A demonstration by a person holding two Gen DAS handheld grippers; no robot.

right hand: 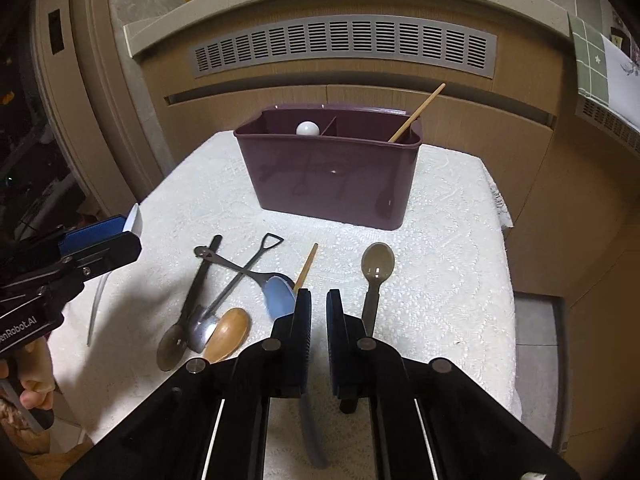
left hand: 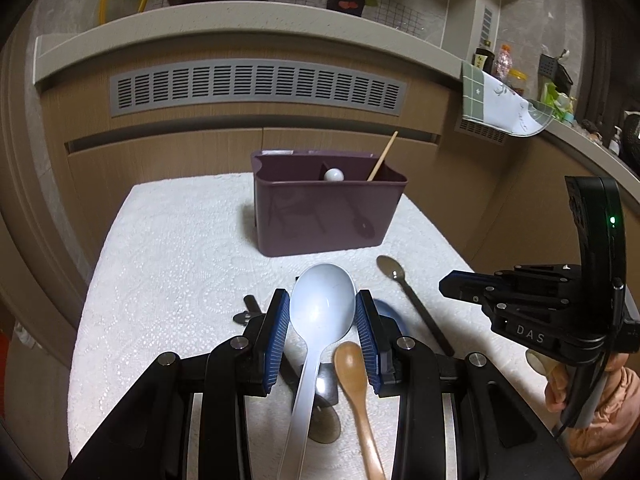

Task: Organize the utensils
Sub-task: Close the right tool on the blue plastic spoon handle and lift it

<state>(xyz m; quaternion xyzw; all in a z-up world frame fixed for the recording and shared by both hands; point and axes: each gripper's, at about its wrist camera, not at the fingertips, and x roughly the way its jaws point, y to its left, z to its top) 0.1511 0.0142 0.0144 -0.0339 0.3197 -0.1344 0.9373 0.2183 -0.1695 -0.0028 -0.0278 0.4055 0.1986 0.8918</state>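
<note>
Nearest, left gripper (left hand: 322, 316) pinching a pale white plastic spoon (left hand: 320, 312), glossy deep bowl between the blue pads, long handle running back. Right gripper (right hand: 319, 312) pressed nearly together, nothing between. Below, on white lace cloth (right hand: 440, 280): wooden spoon (right hand: 228, 334), blue spoon (right hand: 278, 296), translucent brown spoon (right hand: 377, 264). Farther, dark purple caddy (right hand: 332, 176) holding a wooden stick (right hand: 416, 114).

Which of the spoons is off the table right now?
The large white plastic spoon, held between the left tongs by its bowl. The wooden spoon and the others lie on the white cloth.
</note>
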